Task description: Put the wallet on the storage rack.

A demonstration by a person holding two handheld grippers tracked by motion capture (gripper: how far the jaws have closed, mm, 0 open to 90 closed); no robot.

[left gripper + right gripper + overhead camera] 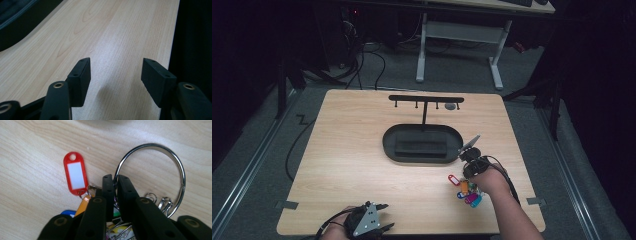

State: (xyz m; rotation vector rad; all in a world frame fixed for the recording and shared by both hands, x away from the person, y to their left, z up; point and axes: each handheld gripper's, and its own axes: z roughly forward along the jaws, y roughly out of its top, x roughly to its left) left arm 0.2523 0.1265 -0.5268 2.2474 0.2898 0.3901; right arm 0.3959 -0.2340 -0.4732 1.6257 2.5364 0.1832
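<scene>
Right, the right hand-held gripper (114, 178) has its jaws pinched onto the big metal ring (152, 176) at the ring's left arc, nearly fully closed, wire between the pads. No earlier look to compare. The bunch of coloured key tags (468, 192) lies on the surface (352, 150) near its right front, just short of the black oval tray (388, 142); the red tag (75, 173) lies flat beside the jaws. Left hand-held gripper (115, 75) sits at the near left edge, jaws wide apart, nothing between them.

Likely target is the hook rack (426, 99) behind the tray. Advice:
- keep the pinch tight, thin wire can swivel
- lift straight up until the tags hang free
- bring the open loop square onto a peg
</scene>
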